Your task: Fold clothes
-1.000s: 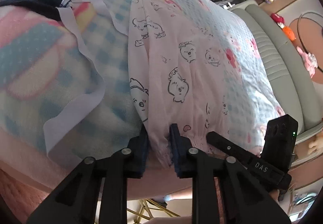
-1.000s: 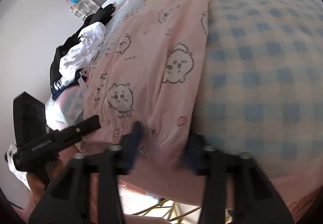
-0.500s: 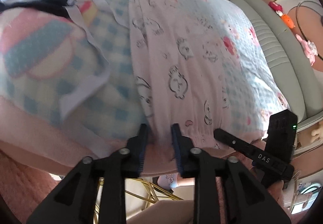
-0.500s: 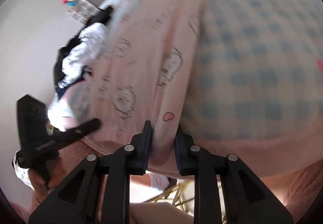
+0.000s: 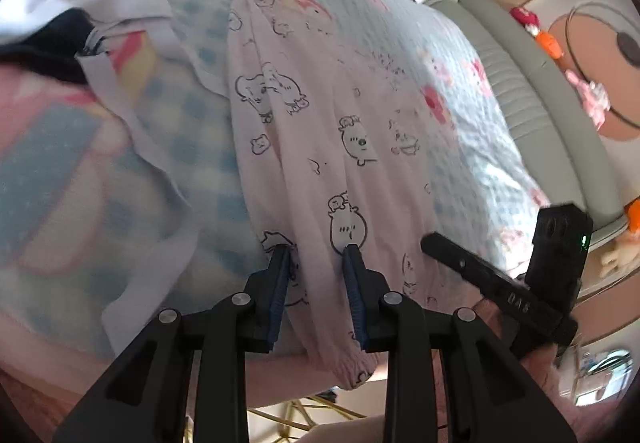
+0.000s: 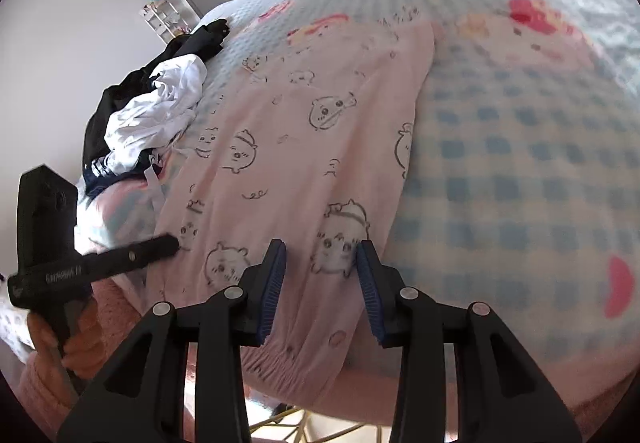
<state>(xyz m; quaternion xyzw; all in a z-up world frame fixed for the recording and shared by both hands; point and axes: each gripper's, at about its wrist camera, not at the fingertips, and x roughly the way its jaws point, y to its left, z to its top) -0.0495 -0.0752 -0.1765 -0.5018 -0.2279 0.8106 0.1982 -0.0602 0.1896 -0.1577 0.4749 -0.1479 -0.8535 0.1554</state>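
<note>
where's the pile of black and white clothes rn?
In the right wrist view the pile of black and white clothes sits at the left, on the checked bedspread, just beyond the far-left edge of the pink cartoon-print pyjama garment.

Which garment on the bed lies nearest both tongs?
The pink cartoon-print pyjama trousers, their elastic cuff hanging off the bed edge; the white garment and black garment are piled farther back.

Pale pink pyjama trousers (image 5: 320, 131) printed with outlined cartoon animals lie stretched lengthwise on the blue-checked bedspread (image 6: 520, 171) before me; they look folded leg on leg, fairly flat; the gathered elastic cuff (image 5: 348, 367) droops over the near bed edge.
</note>
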